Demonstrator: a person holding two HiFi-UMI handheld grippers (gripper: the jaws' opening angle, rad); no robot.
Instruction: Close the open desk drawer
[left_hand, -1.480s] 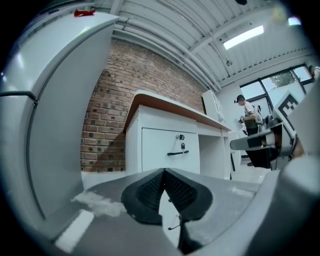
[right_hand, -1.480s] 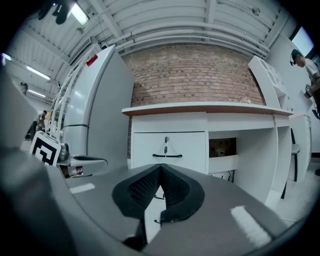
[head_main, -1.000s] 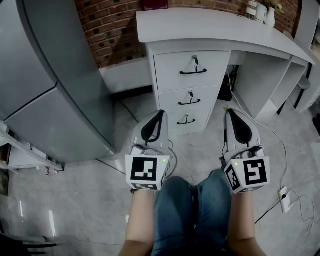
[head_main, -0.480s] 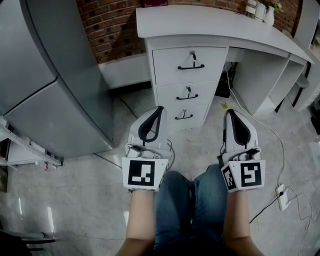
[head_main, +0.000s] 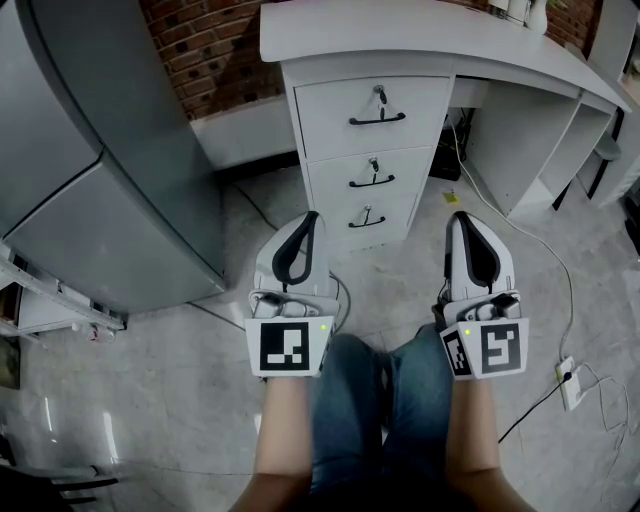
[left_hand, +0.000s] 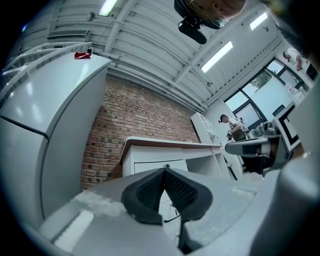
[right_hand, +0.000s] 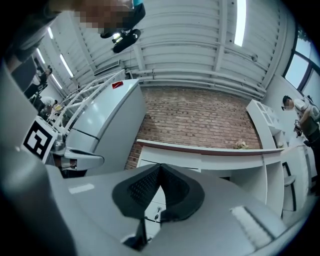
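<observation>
Ceiling lights (left_hand: 218, 55) beyond left tongs (left_hand: 164, 171), gripper-view only

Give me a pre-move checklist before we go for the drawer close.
1. Left claw shut, nothing in it: ok.
2. Right claw shut, nothing in it: ok.
3. Drawer stack straight ahead of both claws, neither touching it: ok.
4. Which drawer is open: cannot tell; all three fronts look near flush in the head view.
5. Power strip on the floor lies off to the right, not between claws and desk: ok.
</observation>
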